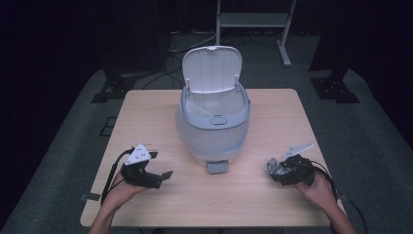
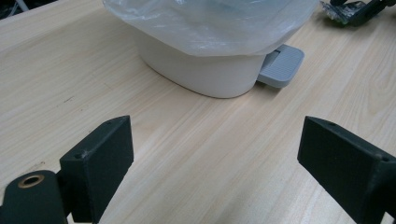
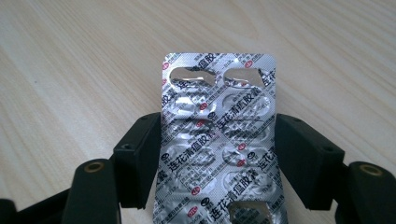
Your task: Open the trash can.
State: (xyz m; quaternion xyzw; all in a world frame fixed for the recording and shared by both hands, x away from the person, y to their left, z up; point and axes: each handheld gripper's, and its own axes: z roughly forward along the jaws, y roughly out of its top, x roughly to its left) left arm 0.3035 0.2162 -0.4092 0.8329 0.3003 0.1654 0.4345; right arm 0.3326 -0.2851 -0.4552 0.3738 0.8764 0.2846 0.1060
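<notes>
A white pedal bin (image 1: 213, 122) stands in the middle of the table with its lid (image 1: 212, 68) raised and a clear bag (image 2: 210, 23) lining it; the grey pedal (image 1: 216, 167) faces me. My right gripper (image 3: 217, 127) rests at the right front of the table, its jaws shut on the side edges of a silver foil blister pack (image 3: 217, 140) with red and black print and several emptied pockets. In the high view the pack (image 1: 272, 165) sticks out toward the bin. My left gripper (image 2: 217, 137) sits at the left front, jaws wide open over bare wood, pointing at the bin's base (image 2: 205, 74).
The wooden table (image 1: 146, 112) has bare surface on both sides of the bin. Cables trail from both grippers off the front edge. Beyond the table, dark stands and a metal frame (image 1: 253, 22) sit on grey carpet.
</notes>
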